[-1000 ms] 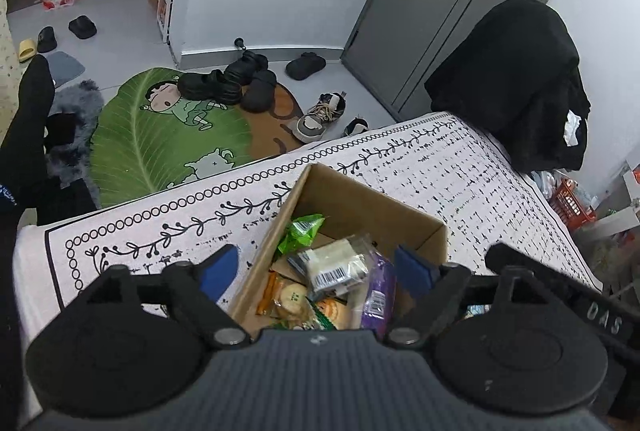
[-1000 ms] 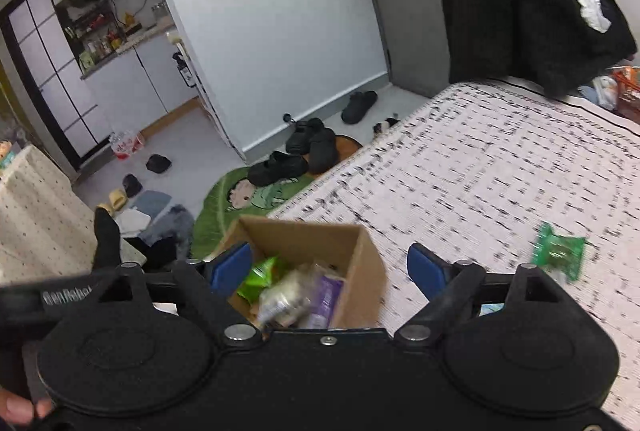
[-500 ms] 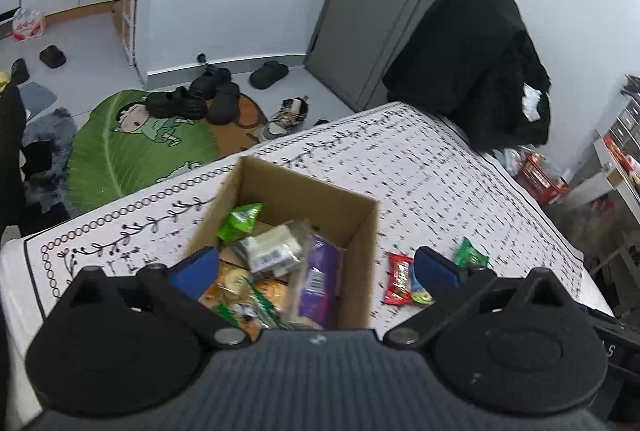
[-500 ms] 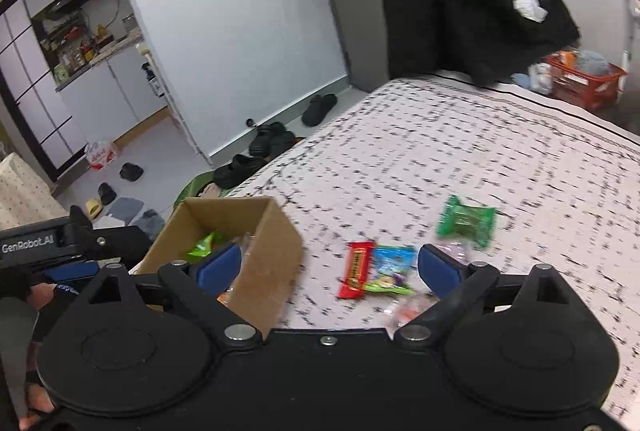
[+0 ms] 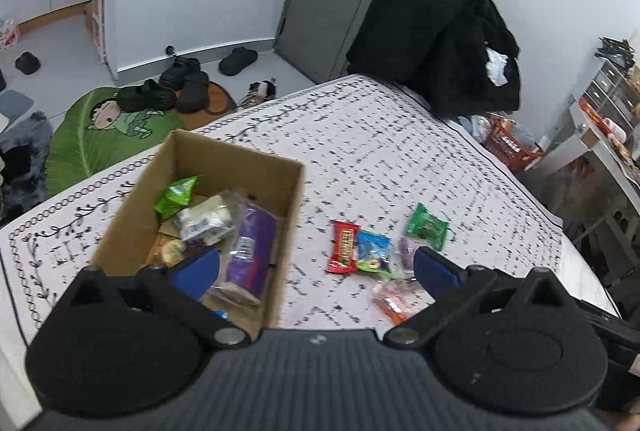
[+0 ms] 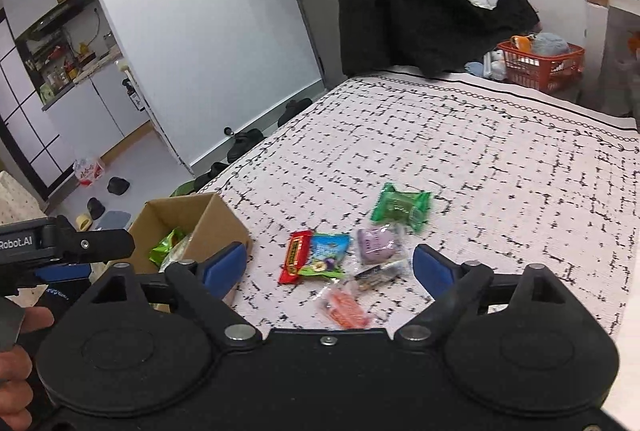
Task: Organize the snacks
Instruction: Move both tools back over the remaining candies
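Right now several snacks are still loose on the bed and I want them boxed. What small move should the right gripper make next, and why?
Probably ease the right gripper down onto the red bar. It lies flat at the near edge of the loose pile, closest to the cardboard box. The gripper's fingers are closing with nothing gripped yet.

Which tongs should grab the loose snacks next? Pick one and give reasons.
Right. The right tongs, empty and closing, frame the red candy bar and blue packet; the left tongs, open, straddle the brown cardboard box's wall.
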The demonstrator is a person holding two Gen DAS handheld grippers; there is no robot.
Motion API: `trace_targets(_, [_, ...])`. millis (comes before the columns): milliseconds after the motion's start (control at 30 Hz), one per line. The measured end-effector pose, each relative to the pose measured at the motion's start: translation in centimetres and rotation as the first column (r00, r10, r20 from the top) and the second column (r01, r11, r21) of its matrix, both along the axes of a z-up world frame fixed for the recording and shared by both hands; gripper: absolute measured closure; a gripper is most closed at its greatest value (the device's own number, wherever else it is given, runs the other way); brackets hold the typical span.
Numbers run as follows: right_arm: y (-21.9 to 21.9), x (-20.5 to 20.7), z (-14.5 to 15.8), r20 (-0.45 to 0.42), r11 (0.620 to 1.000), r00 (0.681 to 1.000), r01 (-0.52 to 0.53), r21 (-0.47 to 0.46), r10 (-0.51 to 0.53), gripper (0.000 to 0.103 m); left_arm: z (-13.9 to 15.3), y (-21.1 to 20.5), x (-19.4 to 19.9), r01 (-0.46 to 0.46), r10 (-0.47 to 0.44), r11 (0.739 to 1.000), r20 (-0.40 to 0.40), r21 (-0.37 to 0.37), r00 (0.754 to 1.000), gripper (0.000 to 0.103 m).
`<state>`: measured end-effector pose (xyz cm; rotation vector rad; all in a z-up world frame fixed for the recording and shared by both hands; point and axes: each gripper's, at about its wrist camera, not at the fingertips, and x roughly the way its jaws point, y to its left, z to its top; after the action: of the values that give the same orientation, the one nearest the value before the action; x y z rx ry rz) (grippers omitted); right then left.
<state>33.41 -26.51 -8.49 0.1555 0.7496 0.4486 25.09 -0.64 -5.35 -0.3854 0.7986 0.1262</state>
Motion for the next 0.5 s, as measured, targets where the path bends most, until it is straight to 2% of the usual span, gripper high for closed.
trace_targets(300, [-3.0, 1.1, -1.2, -0.020, 0.999, 0.999, 0.028, 0.026, -0.027, 0.025, -0.6, -3.1, 1.1, 0.025, -0.025, 1.000, 0.000, -0.009, 1.000, 0.003])
trace_targets(500, [-4.2, 2.0, -2.4, -0.039, 0.999, 0.999, 0.032, 0.041, -0.031, 0.027, -1.9, -4.9, 2.1, 0.046, -0.047, 0.998, -0.029, -0.032, 0.998, 0.017])
